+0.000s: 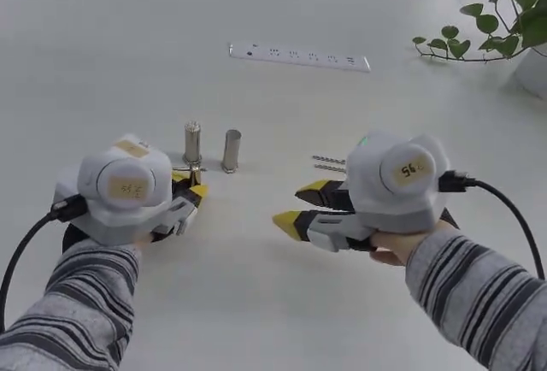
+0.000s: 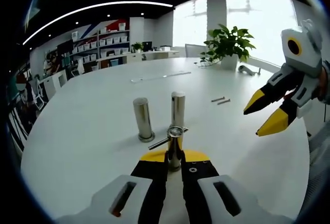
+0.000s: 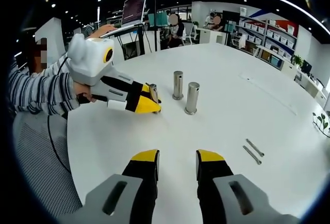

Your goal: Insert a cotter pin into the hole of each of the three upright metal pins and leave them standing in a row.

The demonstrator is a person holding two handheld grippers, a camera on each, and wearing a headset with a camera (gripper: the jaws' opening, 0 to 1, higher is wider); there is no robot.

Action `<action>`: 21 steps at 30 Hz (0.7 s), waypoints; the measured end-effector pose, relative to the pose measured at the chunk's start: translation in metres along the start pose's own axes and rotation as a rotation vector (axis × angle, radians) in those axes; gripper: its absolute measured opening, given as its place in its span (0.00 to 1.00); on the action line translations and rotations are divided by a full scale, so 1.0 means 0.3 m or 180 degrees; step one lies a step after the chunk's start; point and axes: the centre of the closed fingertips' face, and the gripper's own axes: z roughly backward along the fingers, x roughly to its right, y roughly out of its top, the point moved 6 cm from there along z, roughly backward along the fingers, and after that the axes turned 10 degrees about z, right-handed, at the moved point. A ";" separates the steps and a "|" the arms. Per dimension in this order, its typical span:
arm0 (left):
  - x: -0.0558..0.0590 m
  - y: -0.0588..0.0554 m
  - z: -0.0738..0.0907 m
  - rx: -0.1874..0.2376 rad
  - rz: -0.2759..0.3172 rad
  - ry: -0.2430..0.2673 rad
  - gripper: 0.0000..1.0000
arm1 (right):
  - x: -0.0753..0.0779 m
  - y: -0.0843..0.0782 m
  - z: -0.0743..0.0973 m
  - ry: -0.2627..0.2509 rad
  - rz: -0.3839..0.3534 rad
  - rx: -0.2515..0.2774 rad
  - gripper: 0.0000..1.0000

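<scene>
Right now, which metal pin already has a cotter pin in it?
The pin clamped in the left gripper; the two free-standing pins are bare.

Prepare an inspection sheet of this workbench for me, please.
Surface: white table, bare between the items.
Job's things: two standing pins side by side; third pin held upright, with an inserted cotter pin apparently through it; two loose cotter pins lying flat.
Clutter: power strip at the far side.
Grippers: left hand-held gripper shut on the third pin; right hand-held gripper open, empty.
Cables: black cables, one trailing from each gripper.
Surroundings: plant on the table; shelves behind.
</scene>
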 end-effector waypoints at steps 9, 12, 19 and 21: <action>-0.009 0.009 0.004 0.0012 0.0041 0.0090 0.27 | -0.003 -0.004 -0.001 0.0013 -0.0042 -0.0008 0.24; -0.008 0.024 0.010 0.0021 0.0029 0.0077 0.35 | 0.002 -0.002 0.000 0.0002 -0.0051 -0.0013 0.24; 0.007 0.074 0.029 0.0124 -0.0020 -0.0012 0.53 | 0.043 0.038 -0.003 -0.0089 -0.0111 0.0094 0.24; 0.013 0.081 0.033 0.0123 -0.0025 -0.0030 0.57 | 0.056 0.058 -0.011 -0.0107 -0.0150 0.0163 0.24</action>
